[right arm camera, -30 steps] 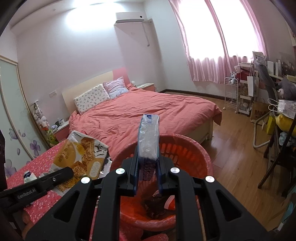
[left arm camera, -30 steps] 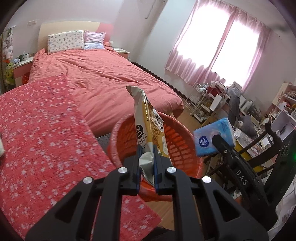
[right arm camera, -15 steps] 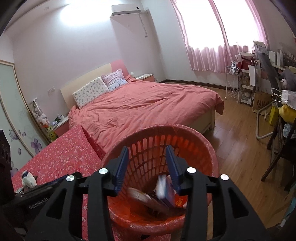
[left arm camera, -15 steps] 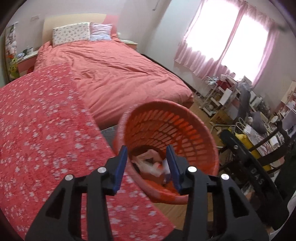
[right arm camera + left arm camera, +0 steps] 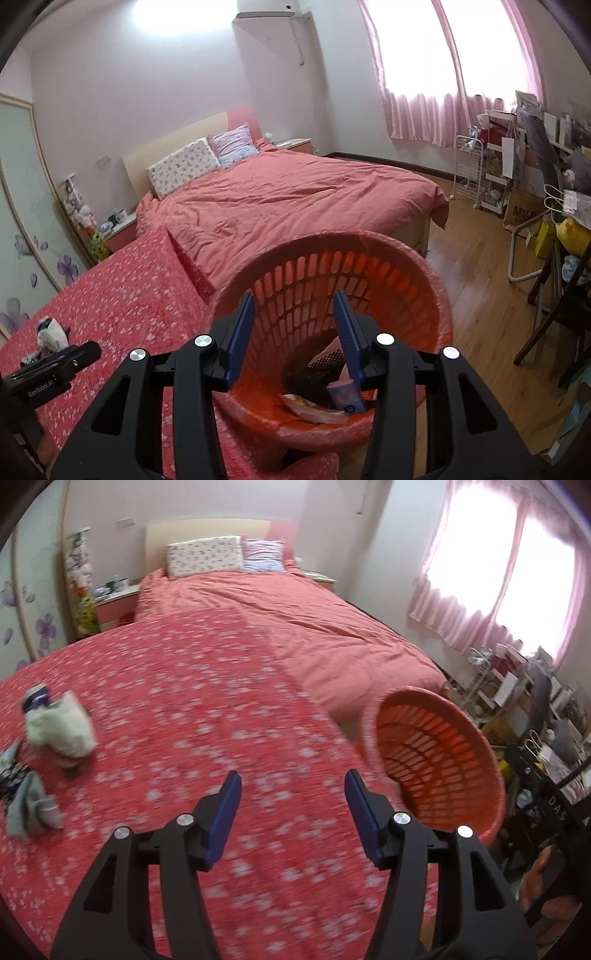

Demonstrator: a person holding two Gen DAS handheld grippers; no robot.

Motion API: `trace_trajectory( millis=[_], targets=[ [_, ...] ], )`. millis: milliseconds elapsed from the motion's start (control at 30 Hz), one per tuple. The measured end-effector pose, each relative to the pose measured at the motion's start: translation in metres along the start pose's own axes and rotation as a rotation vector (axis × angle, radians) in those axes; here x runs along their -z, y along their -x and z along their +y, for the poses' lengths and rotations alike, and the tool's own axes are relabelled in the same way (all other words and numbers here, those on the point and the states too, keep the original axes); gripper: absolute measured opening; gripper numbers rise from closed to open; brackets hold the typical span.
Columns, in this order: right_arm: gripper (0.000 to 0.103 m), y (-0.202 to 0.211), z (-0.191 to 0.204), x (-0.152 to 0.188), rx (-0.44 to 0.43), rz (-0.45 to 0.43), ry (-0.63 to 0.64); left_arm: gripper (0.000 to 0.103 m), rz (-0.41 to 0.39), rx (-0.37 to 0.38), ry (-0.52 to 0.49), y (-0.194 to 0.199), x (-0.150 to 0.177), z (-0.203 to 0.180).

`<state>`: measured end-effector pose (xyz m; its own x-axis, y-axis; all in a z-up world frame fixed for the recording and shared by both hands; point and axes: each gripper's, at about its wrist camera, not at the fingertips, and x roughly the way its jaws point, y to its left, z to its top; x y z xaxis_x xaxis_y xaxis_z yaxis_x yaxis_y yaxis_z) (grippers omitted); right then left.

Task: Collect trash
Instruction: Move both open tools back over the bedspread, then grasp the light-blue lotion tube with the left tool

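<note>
My left gripper (image 5: pixel 291 779) hovers over the red floral tablecloth (image 5: pixel 184 701), its jaws opening with nothing between them. On the cloth at far left lie a crumpled white wrapper (image 5: pixel 59 723) and some blue-grey scraps (image 5: pixel 26 805). The orange slotted basket (image 5: pixel 436 760) stands off the table's right edge. My right gripper (image 5: pixel 293 295) hangs open and empty above the basket (image 5: pixel 332 236). Inside lie a blue tissue pack (image 5: pixel 345 397) and a yellow snack bag (image 5: pixel 314 404) among other rubbish. The white wrapper (image 5: pixel 51 330) shows at the left, just beyond the left gripper's body (image 5: pixel 55 363).
A bed with a coral cover (image 5: pixel 314 620) lies beyond the table. Wooden floor (image 5: pixel 480 266) runs past the basket. A wire rack (image 5: pixel 467 166), bags and dark chairs (image 5: pixel 554 302) crowd the right side under the pink curtains.
Both grippers opened and dropped their loads, the snack bag and the tissue pack, into the basket. The left gripper then swung left, away from the basket and over the table. The right stayed above the basket.
</note>
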<state>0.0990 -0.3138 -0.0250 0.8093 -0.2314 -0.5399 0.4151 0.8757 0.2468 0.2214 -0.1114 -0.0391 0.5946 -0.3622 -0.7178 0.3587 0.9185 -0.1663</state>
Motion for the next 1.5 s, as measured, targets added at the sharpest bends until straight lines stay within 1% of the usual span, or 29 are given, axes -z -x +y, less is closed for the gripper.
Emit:
trace_trajectory(
  millis=[167,267,367,533,633,700,767,867,900,1033,1133,1167,1200,1267,1367,1500],
  targets=[
    [0.045,0.002,0.018,0.001,-0.023,0.012,0.041,0.058,-0.020,-0.064,0.048,0.018,0.006,0.038],
    [0.045,0.003,0.033,0.005,-0.041,0.020,0.070,0.059,-0.034,-0.105,0.095,0.034,0.009,0.067],
    [0.045,0.004,0.050,0.010,-0.063,0.032,0.101,0.058,-0.056,-0.153,0.155,0.052,0.013,0.102],
    [0.045,0.001,0.083,0.021,-0.107,0.057,0.159,0.059,-0.100,-0.269,0.244,0.082,0.018,0.164],
    [0.045,0.000,0.103,0.028,-0.136,0.074,0.190,0.059,-0.110,-0.332,0.301,0.094,0.019,0.201],
    [0.045,-0.001,0.114,0.032,-0.150,0.084,0.209,0.059,-0.105,-0.358,0.337,0.097,0.020,0.223],
    [0.045,-0.003,0.127,0.037,-0.164,0.095,0.234,0.058,-0.095,-0.360,0.380,0.097,0.020,0.244],
    [0.045,-0.004,0.138,0.043,-0.178,0.109,0.253,0.058,-0.072,-0.344,0.433,0.091,0.019,0.266],
    [0.045,-0.005,0.143,0.045,-0.181,0.113,0.259,0.057,-0.062,-0.339,0.445,0.088,0.018,0.271],
    [0.045,-0.008,0.156,0.052,-0.192,0.129,0.290,0.056,-0.037,-0.297,0.481,0.076,0.014,0.283],
    [0.045,-0.010,0.165,0.057,-0.195,0.141,0.309,0.056,-0.024,-0.301,0.481,0.068,0.010,0.285],
    [0.045,-0.011,0.167,0.058,-0.196,0.144,0.313,0.052,-0.016,-0.302,0.479,0.066,0.009,0.285],
    [0.045,-0.012,0.170,0.059,-0.198,0.148,0.317,0.046,-0.004,-0.307,0.475,0.062,0.008,0.283],
    [0.045,-0.013,0.173,0.062,-0.202,0.155,0.327,0.041,0.019,-0.306,0.480,0.055,0.009,0.283],
    [0.045,-0.014,0.177,0.065,-0.205,0.162,0.337,0.037,0.029,-0.303,0.493,0.052,0.012,0.285],
    [0.045,-0.015,0.179,0.067,-0.210,0.171,0.340,0.035,0.017,-0.298,0.497,0.052,0.013,0.287]
  ],
)
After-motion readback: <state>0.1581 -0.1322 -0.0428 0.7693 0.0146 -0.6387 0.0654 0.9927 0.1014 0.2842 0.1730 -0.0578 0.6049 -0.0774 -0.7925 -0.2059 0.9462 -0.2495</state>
